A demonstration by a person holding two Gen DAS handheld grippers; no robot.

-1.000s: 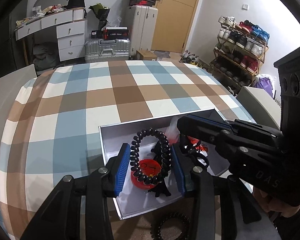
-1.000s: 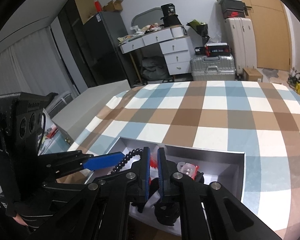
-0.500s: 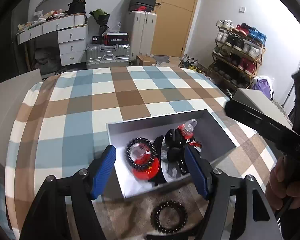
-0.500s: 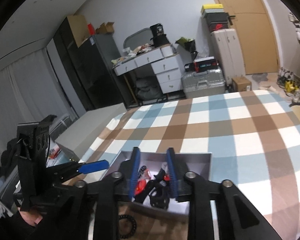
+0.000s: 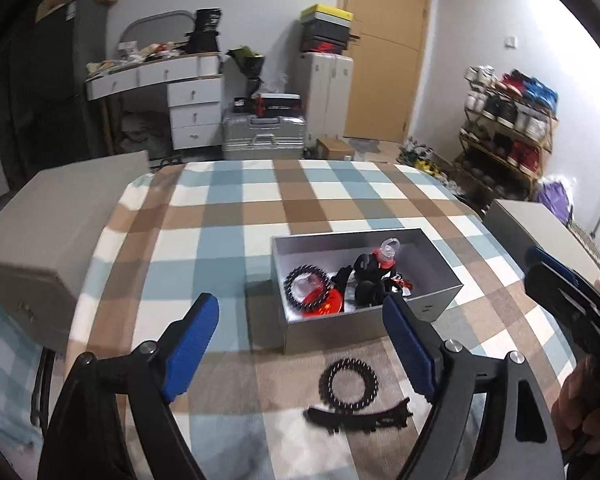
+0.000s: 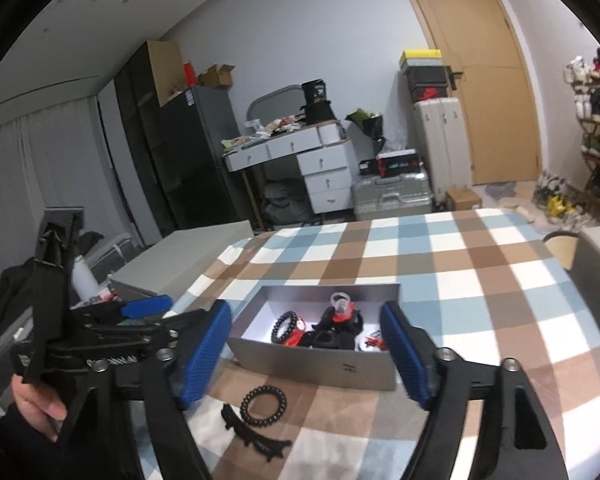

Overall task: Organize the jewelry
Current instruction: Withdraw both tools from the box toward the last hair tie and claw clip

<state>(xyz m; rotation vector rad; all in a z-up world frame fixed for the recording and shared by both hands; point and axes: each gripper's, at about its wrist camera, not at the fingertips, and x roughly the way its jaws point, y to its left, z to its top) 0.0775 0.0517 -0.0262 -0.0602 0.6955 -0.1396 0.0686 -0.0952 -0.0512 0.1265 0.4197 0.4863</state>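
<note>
A grey open box (image 5: 440, 300) (image 6: 312, 364) sits on the checked tablecloth and holds a black bead bracelet (image 5: 306, 286) (image 6: 282, 326), red pieces and black hair clips. In front of the box lie a black bead bracelet (image 5: 348, 385) (image 6: 263, 400) and a black hair clip (image 5: 360, 414) (image 6: 256, 434). My left gripper (image 5: 300, 348) is open and empty, raised above and behind the loose bracelet. My right gripper (image 6: 306, 356) is open and empty, raised in front of the box.
The checked table (image 5: 260, 200) has a grey box lid (image 5: 60, 240) off its left edge and another grey box (image 5: 540, 228) at the right. A desk, suitcases and a shoe rack stand behind.
Both grippers have pulled up and back out of the box and opened wide. The black bead bracelet that the left gripper held over the box now lies inside it.
</note>
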